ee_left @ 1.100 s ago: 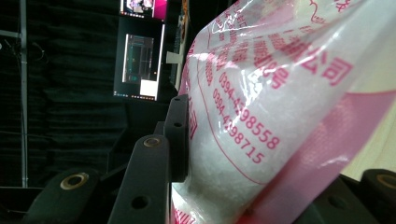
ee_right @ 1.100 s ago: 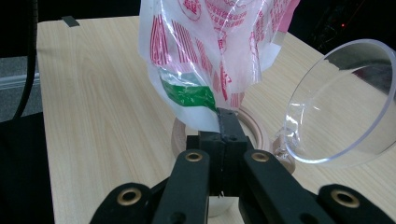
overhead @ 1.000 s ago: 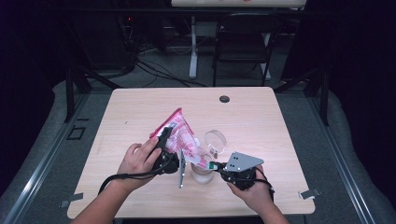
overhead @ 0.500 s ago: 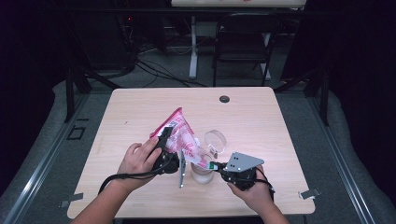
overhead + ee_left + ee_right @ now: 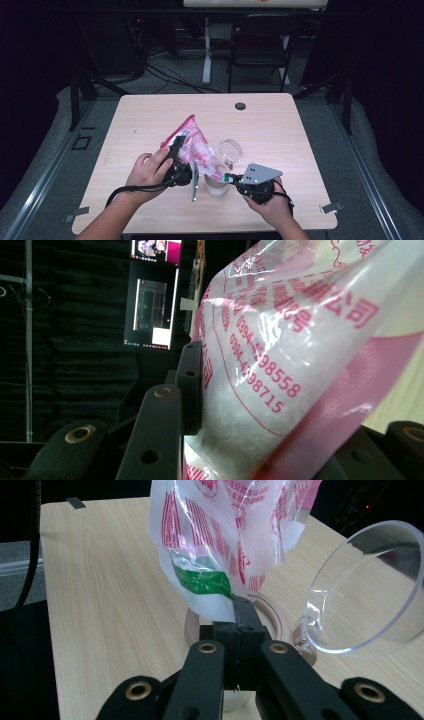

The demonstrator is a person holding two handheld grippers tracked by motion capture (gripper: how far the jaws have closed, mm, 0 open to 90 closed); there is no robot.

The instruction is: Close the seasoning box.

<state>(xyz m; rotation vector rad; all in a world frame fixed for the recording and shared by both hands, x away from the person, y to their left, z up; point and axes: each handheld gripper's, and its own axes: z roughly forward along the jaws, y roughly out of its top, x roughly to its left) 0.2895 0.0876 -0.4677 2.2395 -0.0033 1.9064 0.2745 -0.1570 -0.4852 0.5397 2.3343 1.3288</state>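
Because the bag is thin printed film over loose white grains, it will handle as a soft, slumping load: light at the empty corners, heavier where the grains pool, and slick enough to slide through a weak pinch.

Nearest the person, the right gripper has its jaws pressed fully together on the bag's lower corner, by the green patch, as the right gripper view shows. That corner is empty film, so it is good for steering the mouth but would likely stretch or tear under the full weight.

Just beyond it, near the table's front middle, the glass jar stands below that corner, its clear hinged lid swung open to the right. The glass is stiff and breakable, so the bag should not drag on it.

To the left and slightly farther, the left gripper clamps the fat body of the bag at a middling width, its jaws sunk into the grains. That is the sound place to carry it; the bag rises tilted toward the far left. Whether the corner is cut open I cannot tell.
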